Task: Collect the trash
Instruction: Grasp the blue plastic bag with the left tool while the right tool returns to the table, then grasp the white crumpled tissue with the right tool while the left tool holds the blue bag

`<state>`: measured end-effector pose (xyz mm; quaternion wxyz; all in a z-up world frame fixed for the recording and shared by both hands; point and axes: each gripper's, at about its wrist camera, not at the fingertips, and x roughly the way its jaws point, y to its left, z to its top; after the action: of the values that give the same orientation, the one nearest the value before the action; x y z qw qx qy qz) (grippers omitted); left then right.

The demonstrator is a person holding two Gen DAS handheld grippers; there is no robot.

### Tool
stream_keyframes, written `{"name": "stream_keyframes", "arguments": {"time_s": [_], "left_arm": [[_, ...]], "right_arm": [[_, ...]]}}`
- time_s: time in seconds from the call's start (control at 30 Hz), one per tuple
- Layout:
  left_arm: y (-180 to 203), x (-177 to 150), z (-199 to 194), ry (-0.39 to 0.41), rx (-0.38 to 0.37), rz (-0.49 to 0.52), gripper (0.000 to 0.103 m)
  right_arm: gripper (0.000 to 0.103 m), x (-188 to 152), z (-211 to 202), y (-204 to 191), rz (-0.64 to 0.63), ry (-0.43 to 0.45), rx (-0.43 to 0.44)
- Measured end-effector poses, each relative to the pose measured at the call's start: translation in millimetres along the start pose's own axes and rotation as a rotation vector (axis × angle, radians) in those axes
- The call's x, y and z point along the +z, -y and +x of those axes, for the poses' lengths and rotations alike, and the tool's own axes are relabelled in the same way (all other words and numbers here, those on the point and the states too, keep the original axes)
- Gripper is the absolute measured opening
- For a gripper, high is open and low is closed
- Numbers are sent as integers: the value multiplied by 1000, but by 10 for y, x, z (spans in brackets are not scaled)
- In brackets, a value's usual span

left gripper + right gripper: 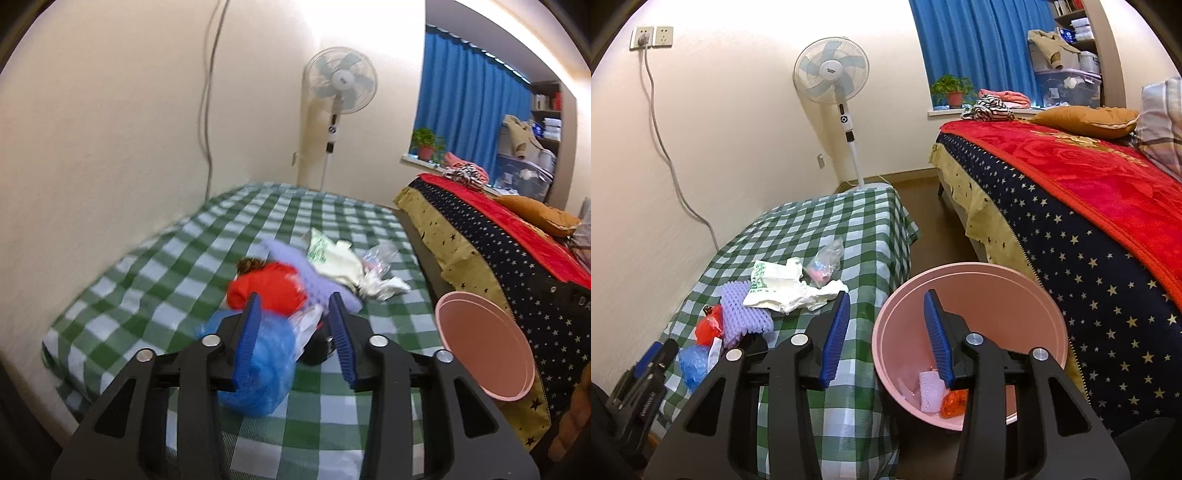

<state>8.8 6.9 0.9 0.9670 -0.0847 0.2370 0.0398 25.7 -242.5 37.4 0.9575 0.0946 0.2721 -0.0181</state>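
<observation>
Left gripper [295,306], lower centre of its view: jaws part open over the trash pile, a blue plastic bag [264,373] between them; whether the pads press it, cannot tell. Red bag [269,290], lilac foam net [317,284] and white wrappers [340,258] lie on the green-checked bench [147,280]. Right gripper [886,306]: jaws part open, empty, straddling the rim of the pink bin [1027,295], lower centre.

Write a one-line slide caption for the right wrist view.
Right gripper hangs open over the pink bin beside a checked table strewn with trash.
</observation>
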Motion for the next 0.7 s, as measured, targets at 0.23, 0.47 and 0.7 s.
{"name": "stream_keyframes", "arguments": {"time_s": [0.23, 0.47, 0.7], "left_arm": [[-192, -119, 200, -77, 62, -69, 41], [-212, -172, 306, -110, 55, -80, 41], [-268, -186, 434, -136, 52, -100, 3]], "right_arm": [[42, -30, 118, -152, -29, -23, 17], [42, -61, 277, -337, -48, -53, 53], [42, -89, 561, -505, -57, -97, 92]]}}
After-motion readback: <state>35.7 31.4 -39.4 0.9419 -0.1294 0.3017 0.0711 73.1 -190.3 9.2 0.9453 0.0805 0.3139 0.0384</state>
